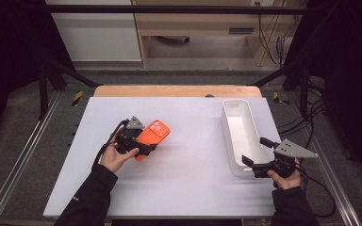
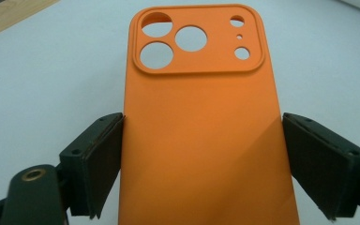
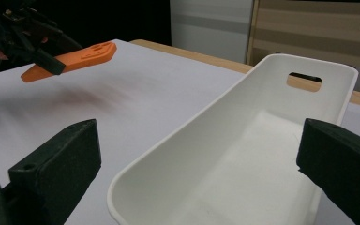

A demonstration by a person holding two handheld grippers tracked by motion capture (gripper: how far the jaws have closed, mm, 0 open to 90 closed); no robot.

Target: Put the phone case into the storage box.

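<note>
Right gripper (image 1: 259, 165): fingers spread wide, empty, at the near end of the white bin (image 1: 252, 123), 4 o'clock on the surface (image 1: 188, 188).
Left gripper (image 1: 141, 148): fingers pinch the orange phone case (image 1: 153, 132) by its long edges, 9 o'clock, lifted.
Handling: looks light, thin, flexible; edge grip near mid-length suits it.

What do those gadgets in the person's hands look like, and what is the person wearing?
Both the left gripper and the right gripper are black, each with two blocky jaws lined with flat pads. Each has a grey three-cornered plate on top and trails a black cable. The person wears dark long sleeves.
</note>
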